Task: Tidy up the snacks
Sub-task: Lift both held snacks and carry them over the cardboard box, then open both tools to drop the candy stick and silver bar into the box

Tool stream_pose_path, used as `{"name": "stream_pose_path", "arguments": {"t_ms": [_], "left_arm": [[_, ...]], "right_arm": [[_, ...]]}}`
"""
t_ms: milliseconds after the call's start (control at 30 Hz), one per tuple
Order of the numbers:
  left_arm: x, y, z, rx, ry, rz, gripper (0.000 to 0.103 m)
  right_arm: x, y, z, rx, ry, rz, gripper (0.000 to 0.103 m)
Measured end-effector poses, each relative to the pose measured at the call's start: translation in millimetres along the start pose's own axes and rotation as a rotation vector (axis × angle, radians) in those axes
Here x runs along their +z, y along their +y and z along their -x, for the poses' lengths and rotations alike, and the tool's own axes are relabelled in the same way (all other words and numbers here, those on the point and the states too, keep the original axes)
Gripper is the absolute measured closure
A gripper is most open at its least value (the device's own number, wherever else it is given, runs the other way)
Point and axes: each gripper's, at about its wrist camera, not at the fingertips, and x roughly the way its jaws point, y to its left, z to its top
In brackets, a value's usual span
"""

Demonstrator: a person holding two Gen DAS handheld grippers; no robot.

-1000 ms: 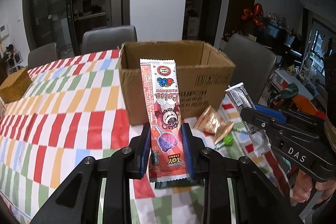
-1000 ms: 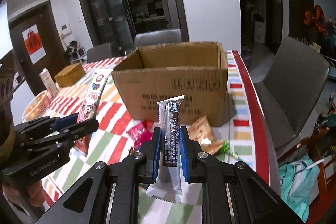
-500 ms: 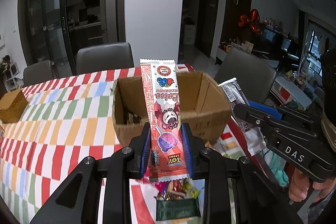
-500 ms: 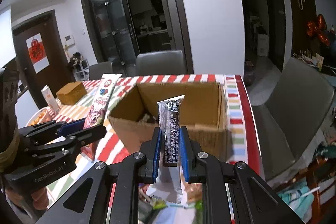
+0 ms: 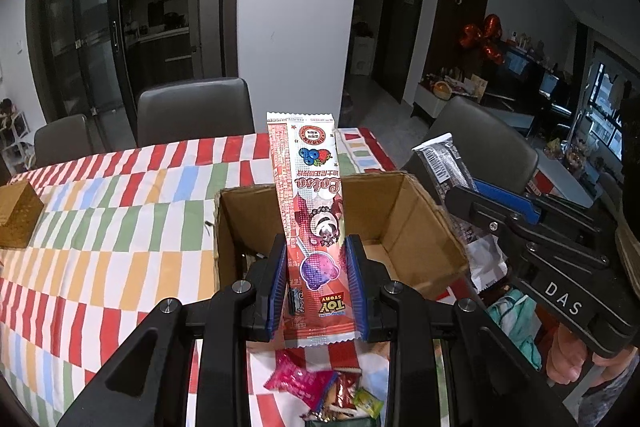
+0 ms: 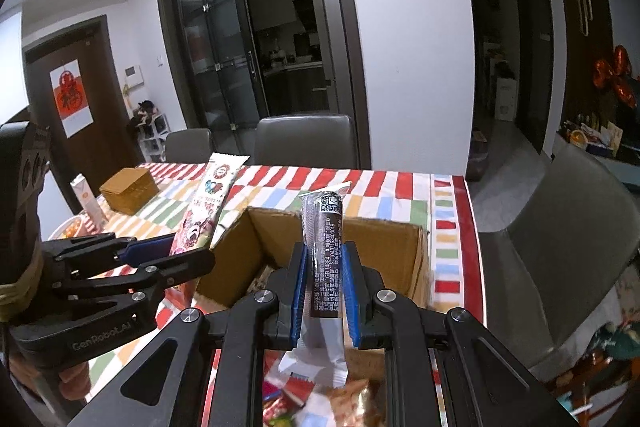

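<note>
My left gripper [image 5: 316, 259] is shut on a long red lollipop packet [image 5: 310, 211] that stands upright in front of the open cardboard box [image 5: 404, 227]. My right gripper [image 6: 322, 267] is shut on a dark brown snack bar [image 6: 326, 259], held upright over the near edge of the same box [image 6: 380, 239]. In the left wrist view the right gripper [image 5: 460, 193] is at the right, beside the box. In the right wrist view the left gripper [image 6: 192, 251] is at the left, by the box's left wall. Both are raised above the table.
The box stands on a striped tablecloth [image 5: 120, 211]. Loose snack packets [image 5: 320, 391] lie on the table below the grippers. A brown basket [image 5: 16, 215] sits at the far left, with a carton [image 6: 86, 199] near it. Grey chairs [image 5: 192, 111] surround the table.
Both grippers have risen with their snacks and moved toward the box. The view now looks down into the box, and the loose packets have dropped to the frame's bottom.
</note>
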Motion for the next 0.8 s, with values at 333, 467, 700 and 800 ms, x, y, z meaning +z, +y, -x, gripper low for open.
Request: {"name": "stream_pose_path", "arguments": {"t_ms": [333, 467, 700, 800], "left_arm": [[0, 12, -47, 0.029, 0.082, 0.005, 0.074], [0, 14, -58, 0.043, 0.104, 0.007, 0.074], [-12, 12, -54, 0.08, 0.11, 0.015, 0.053], [-20, 10, -42, 0.093, 0.095, 0.008, 0.048]], "right_arm": [[6, -7, -46, -0.023, 0.072, 0.012, 0.085], [5, -10, -59, -0.033, 0.096, 0.015, 0.084], [-3, -10, -66, -0.066, 0.125, 0.012, 0.058], [-13, -9, -57, -0.069, 0.119, 0.012, 0.058]]}}
